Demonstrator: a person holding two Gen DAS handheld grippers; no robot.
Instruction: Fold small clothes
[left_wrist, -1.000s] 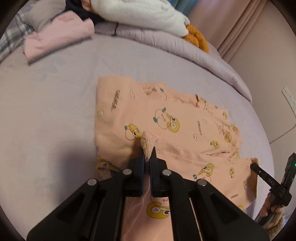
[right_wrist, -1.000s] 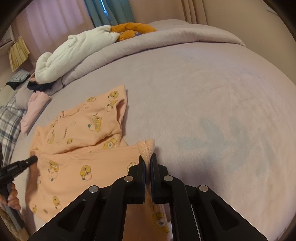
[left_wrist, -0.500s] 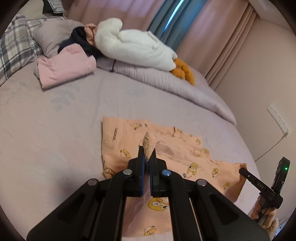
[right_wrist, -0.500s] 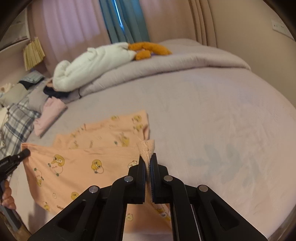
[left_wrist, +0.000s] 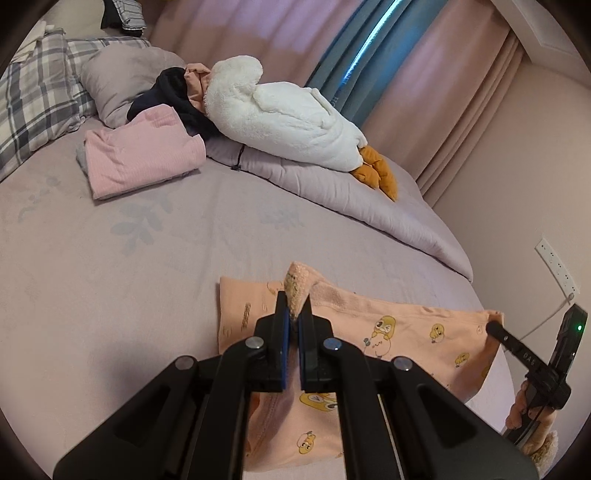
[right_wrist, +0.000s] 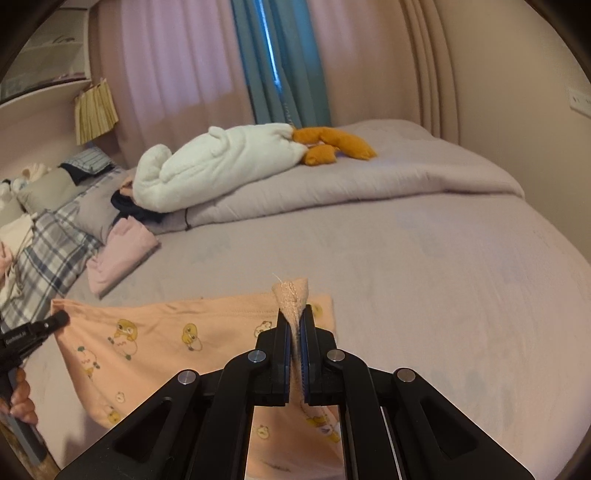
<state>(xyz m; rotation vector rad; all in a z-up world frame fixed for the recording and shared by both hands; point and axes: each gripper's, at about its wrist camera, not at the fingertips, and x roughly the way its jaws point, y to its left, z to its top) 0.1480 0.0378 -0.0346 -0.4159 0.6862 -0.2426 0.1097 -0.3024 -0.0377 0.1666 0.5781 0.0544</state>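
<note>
A small peach garment with yellow duck prints (left_wrist: 399, 332) lies partly on the lilac bed, its near edge lifted. My left gripper (left_wrist: 293, 317) is shut on one corner of it, the fuzzy hem sticking up between the fingers. My right gripper (right_wrist: 294, 325) is shut on the opposite corner, and the garment (right_wrist: 166, 339) hangs stretched between the two. The right gripper also shows at the right edge of the left wrist view (left_wrist: 496, 326), and the left one at the left edge of the right wrist view (right_wrist: 59, 318).
A folded pink garment (left_wrist: 140, 155) lies at the far left of the bed (left_wrist: 110, 258). A white plush duck (left_wrist: 280, 118) rests on a rolled lilac duvet (left_wrist: 332, 188) at the back. Plaid pillows (left_wrist: 33, 96) are far left. A wall with a socket (left_wrist: 556, 264) is on the right.
Both grippers have risen and tilted up, lifting the garment's near edge off the bed and drawing it taut. Both stay shut on their corners.
</note>
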